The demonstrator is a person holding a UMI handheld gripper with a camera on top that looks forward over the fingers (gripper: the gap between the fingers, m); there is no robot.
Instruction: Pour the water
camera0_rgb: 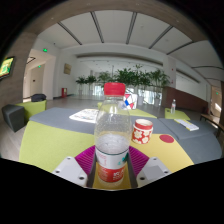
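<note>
A clear plastic bottle (112, 140) with an orange label stands upright between the gripper (112, 166) fingers, whose pink pads (86, 157) press against both its sides (the jaws are clamped on it). Beyond it on the yellow-green table (50, 140) sit a red-and-white cup (143, 130) and, farther back, a red bowl (115, 89). Potted plants (125, 76) line the far windows.

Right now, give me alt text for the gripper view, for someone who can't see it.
A clear plastic bottle with an orange label stands upright, held between the gripper fingers, which press on it from both sides. Beyond it on the yellow-green table sit a red-and-white cup and papers; potted plants line the far windows.
</note>
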